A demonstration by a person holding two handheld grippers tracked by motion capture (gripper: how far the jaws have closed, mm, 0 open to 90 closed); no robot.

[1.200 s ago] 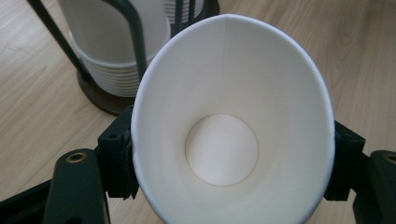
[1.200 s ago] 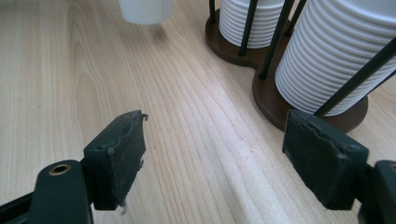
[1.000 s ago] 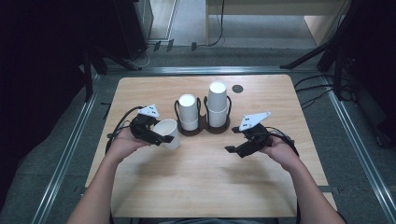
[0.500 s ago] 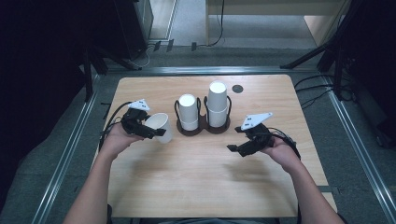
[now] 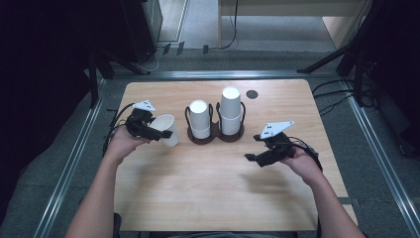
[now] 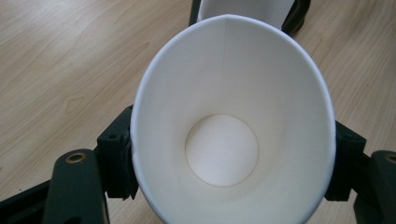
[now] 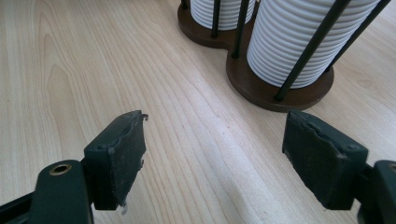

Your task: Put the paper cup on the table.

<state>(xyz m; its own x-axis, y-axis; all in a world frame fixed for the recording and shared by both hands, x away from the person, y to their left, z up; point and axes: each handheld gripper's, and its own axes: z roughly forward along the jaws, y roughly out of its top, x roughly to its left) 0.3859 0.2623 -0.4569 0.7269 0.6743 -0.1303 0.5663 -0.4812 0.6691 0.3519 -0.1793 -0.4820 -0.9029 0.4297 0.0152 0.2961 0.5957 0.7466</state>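
White paper cup gripped between left gripper jaws, right gripper jaws open, empty

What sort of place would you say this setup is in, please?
Probably a lab recording station rather than a kitchen: a bare wooden table inside metal floor rails, loose cables, and a cup holder as a prop.

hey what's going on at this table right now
A person is working with a gripper in each hand. The left gripper is clamped on a single white paper cup, tipped on its side left of the cup holder, which holds two stacks of cups. The right gripper is open with nothing in it, over the bare table.
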